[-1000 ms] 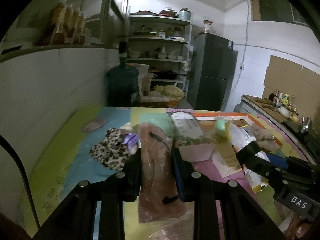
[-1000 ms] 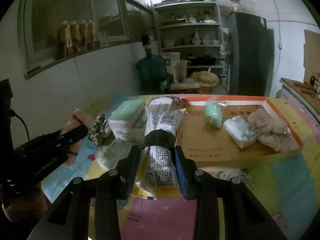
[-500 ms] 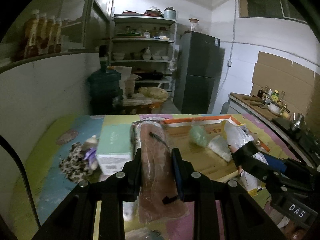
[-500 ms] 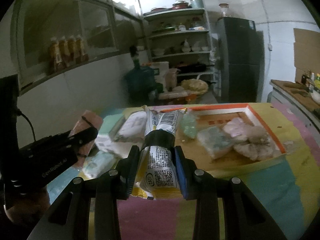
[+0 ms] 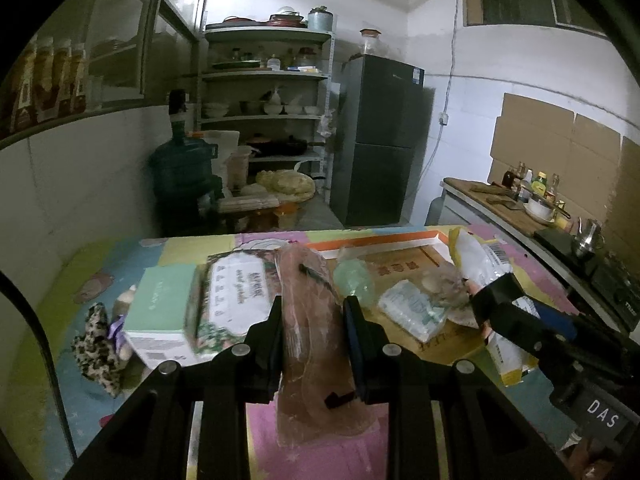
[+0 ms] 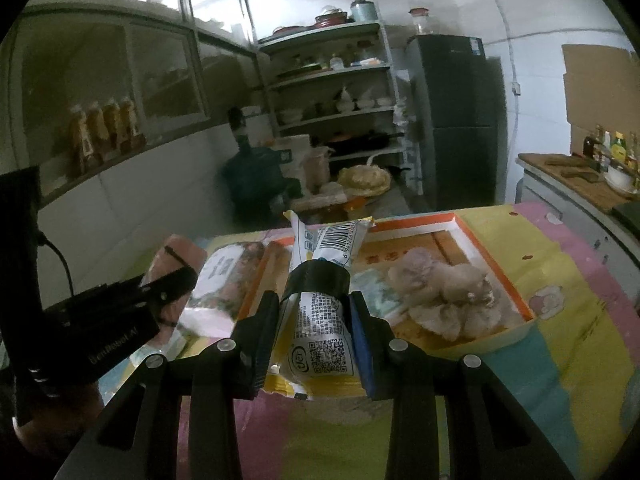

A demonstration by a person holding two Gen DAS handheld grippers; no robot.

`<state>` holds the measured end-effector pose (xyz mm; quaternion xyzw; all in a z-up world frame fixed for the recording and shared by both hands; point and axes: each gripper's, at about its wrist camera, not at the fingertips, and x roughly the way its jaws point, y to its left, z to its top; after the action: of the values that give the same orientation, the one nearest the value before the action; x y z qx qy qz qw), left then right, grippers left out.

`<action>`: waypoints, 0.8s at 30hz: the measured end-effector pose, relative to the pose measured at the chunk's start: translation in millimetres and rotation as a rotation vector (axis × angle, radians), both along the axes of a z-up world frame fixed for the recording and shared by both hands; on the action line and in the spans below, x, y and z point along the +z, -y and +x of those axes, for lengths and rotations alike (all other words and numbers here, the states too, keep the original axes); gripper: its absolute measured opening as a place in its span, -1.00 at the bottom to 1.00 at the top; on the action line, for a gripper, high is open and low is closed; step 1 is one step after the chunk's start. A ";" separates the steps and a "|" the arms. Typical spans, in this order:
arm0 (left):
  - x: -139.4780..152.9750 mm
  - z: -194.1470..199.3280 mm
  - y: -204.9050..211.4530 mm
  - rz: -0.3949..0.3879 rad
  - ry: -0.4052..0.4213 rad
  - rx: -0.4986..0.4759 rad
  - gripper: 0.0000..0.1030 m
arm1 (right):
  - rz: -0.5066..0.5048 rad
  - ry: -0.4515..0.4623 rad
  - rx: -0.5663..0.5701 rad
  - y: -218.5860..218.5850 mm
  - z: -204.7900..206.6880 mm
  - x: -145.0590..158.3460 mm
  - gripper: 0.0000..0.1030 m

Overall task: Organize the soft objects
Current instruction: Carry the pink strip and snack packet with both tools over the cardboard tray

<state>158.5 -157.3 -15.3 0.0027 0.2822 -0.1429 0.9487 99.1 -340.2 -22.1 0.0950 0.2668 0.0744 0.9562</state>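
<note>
The left gripper (image 5: 313, 332) pinches a soft pink bagged pack (image 5: 310, 320) mid-length; the right gripper (image 6: 313, 332) clamps a crinkly yellow-white packet (image 6: 320, 320). Both look light and slippery, so central holds suit them, with the cardboard tray (image 6: 496, 276) just ahead.

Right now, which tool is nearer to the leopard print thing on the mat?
Left. The left tool holds a pink packet just right of the leopard print item; the right tool sits farther right, at the cardboard tray.
</note>
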 end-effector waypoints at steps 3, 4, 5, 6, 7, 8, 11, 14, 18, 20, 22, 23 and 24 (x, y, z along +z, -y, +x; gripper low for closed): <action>-1.2 3.9 10.1 -0.003 -0.008 -0.005 -0.46 | 0.006 0.005 -0.012 12.8 2.0 0.7 -0.30; -2.1 5.8 12.9 -0.004 -0.010 -0.006 -0.46 | 0.008 0.006 -0.016 17.7 2.8 0.8 -0.30; -2.9 7.4 17.5 -0.003 -0.012 -0.007 -0.46 | 0.011 0.007 -0.021 20.9 3.1 0.8 -0.30; -4.0 9.1 22.0 0.000 -0.014 -0.010 -0.46 | 0.013 0.007 -0.024 24.9 3.9 1.1 -0.30; -4.6 9.9 24.8 0.002 -0.015 -0.011 -0.46 | 0.015 0.009 -0.028 29.5 4.4 1.1 -0.30; -5.6 11.2 28.5 0.003 -0.017 -0.012 -0.46 | 0.019 0.010 -0.032 34.6 5.4 0.6 -0.30; -8.7 15.4 38.8 0.008 -0.023 -0.014 -0.46 | 0.028 0.013 -0.041 46.8 7.5 -0.2 -0.30; -12.1 19.1 47.8 0.011 -0.030 -0.015 -0.46 | 0.036 0.011 -0.047 57.4 11.3 -1.4 -0.30; -15.8 24.4 59.6 0.015 -0.035 -0.016 -0.46 | 0.041 0.009 -0.051 70.1 15.9 -3.7 -0.30; -18.8 26.2 64.7 0.016 -0.042 -0.018 -0.46 | 0.043 0.007 -0.053 75.6 18.6 -5.2 -0.30; -22.3 30.2 68.4 0.017 -0.052 -0.019 -0.46 | 0.044 0.003 -0.054 80.0 21.8 -6.9 -0.30; -24.7 32.7 70.3 0.016 -0.058 -0.019 -0.46 | 0.044 0.000 -0.054 83.1 23.9 -8.1 -0.30; -26.8 35.2 71.7 0.016 -0.065 -0.019 -0.46 | 0.045 -0.001 -0.055 85.1 25.1 -9.1 -0.30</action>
<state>193.7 -229.0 -42.1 0.0084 0.3140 -0.1497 0.9375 124.3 -425.2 -31.2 0.1237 0.2629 0.0541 0.9553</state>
